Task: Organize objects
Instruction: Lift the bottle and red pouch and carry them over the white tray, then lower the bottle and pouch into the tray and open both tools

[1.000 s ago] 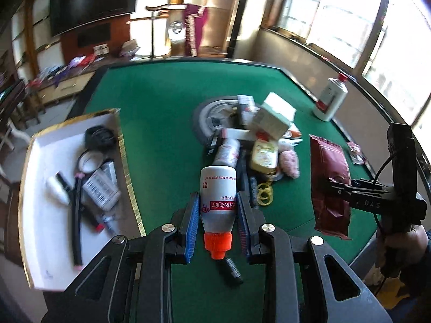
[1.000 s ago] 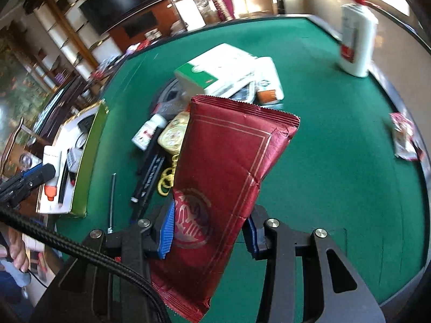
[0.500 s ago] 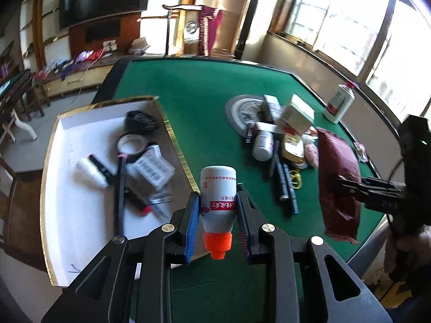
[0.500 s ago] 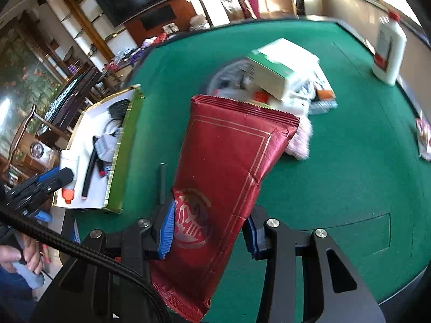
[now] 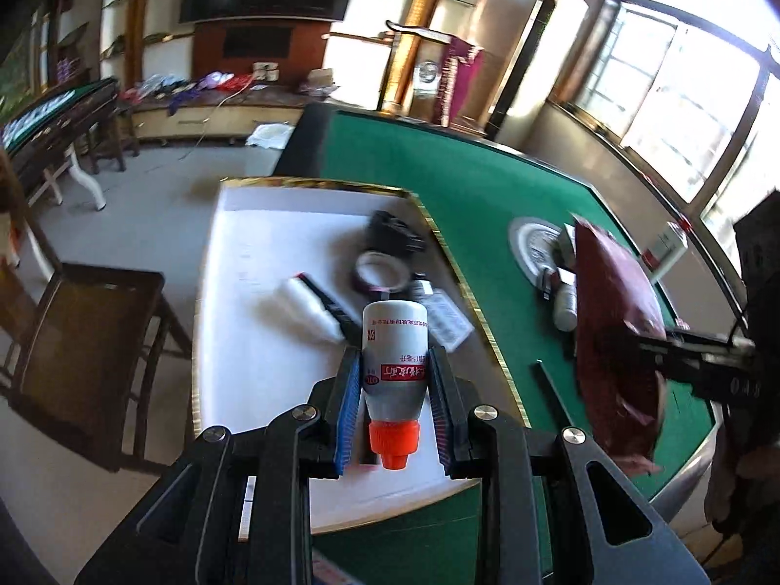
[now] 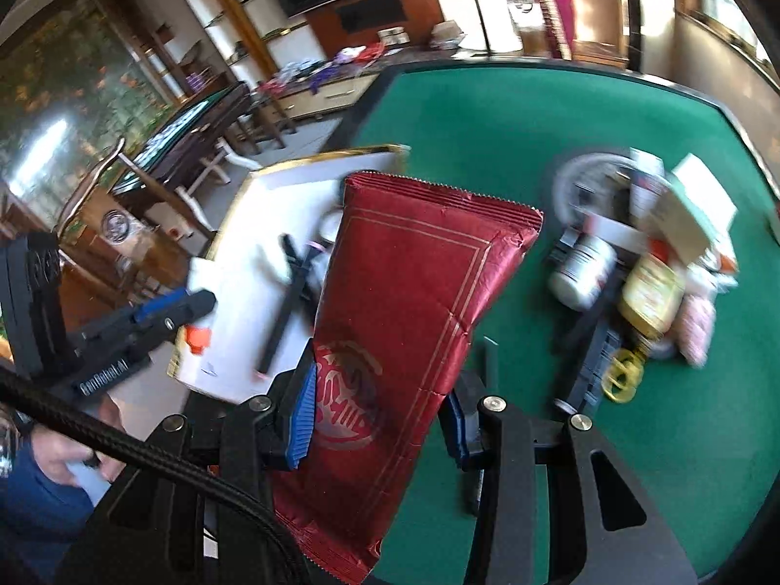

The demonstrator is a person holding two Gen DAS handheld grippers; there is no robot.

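The red foil pouch [image 6: 414, 341] covers much of the white tray [image 6: 243, 263] in the right wrist view, hiding the things behind it, and its own lower corner runs off the bottom edge. The pile of objects [image 6: 653, 263] on the green table [image 6: 512, 136] is smeared by motion; labels there cannot be read. In the left wrist view the pouch [image 5: 616, 336] blocks most of that pile, and the tape roll [image 5: 381, 277] and dark item [image 5: 396, 236] in the tray [image 5: 273, 263] are blurred. The white bottle [image 5: 394, 360] hides what lies beneath it, and its print is too small to read
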